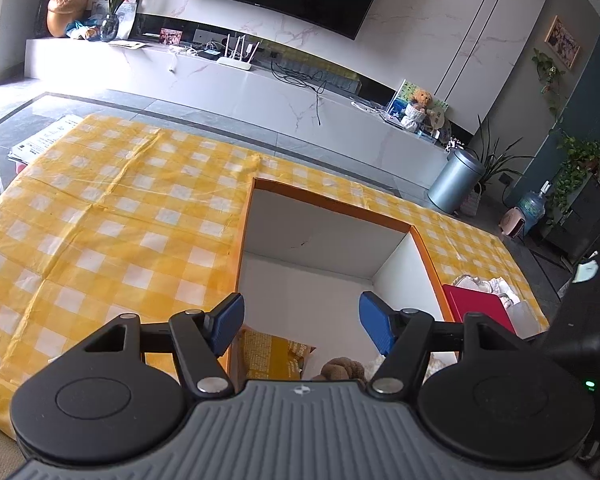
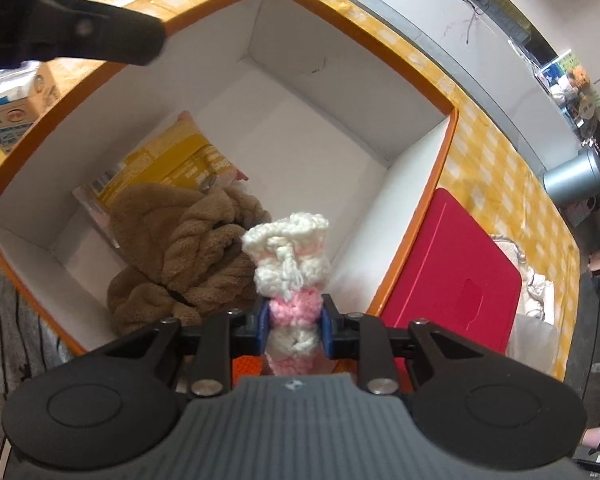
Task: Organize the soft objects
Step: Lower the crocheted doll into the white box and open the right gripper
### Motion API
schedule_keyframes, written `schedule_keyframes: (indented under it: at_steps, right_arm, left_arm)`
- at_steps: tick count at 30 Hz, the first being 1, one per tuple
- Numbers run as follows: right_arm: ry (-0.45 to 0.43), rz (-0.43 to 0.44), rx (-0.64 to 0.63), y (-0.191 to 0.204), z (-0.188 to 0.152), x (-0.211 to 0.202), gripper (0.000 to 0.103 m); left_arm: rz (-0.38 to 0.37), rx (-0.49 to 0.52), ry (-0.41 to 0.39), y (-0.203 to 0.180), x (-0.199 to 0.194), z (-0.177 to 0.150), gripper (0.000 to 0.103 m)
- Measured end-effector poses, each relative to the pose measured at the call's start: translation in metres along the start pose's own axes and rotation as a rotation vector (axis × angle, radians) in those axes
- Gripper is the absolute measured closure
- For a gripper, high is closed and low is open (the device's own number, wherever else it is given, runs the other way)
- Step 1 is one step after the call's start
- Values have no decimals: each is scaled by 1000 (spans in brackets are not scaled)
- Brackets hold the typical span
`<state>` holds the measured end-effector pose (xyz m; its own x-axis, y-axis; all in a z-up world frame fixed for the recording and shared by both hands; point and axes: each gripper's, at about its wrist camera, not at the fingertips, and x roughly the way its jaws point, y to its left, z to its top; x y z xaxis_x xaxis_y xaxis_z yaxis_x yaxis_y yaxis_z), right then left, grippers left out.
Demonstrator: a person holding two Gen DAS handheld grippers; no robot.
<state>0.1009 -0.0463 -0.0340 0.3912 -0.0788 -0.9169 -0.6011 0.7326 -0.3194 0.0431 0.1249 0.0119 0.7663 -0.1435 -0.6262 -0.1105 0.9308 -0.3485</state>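
An orange-rimmed box [image 2: 452, 128] with white inner walls stands on the yellow checked tablecloth [image 1: 100, 208]. Inside lie a brown plush towel [image 2: 188, 248] and a yellow snack bag [image 2: 168, 160]. My right gripper [image 2: 294, 324] is shut on a white and pink crocheted piece [image 2: 288, 256] and holds it above the box's near right part, beside the towel. My left gripper [image 1: 300, 324] is open and empty over the box's near edge [image 1: 240, 248]; the snack bag [image 1: 272, 356] and the towel [image 1: 340, 368] show below it. Part of the left gripper [image 2: 80, 36] shows at the right wrist view's upper left.
A red flat case [image 2: 456, 276] lies right of the box, with white fabric [image 2: 540, 284] beyond it. A blue and white carton [image 2: 16, 108] stands left of the box. Papers [image 1: 40, 140] lie at the table's far left. A TV console [image 1: 260, 80] and a metal bin [image 1: 456, 180] stand beyond the table.
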Motion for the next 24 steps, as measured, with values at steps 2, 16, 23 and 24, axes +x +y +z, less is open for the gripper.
schedule_keyframes:
  at_steps: [2,16,23,24]
  right_arm:
    - [5,-2,27,-2,5,15,79]
    - [35,-85,-109,16,30,42,64]
    - [-218,41,-46,-9,9,-4,8]
    - [-253,57,-27,-16,6,-10,8]
  left_arm:
    - [3,-3,1,1,1,0,26]
    - [43,-10,-58,2,-12,5,28]
    - [74,-9,-92,5,-18,8,28]
    - [74,-9,-97,5,-19,8,28]
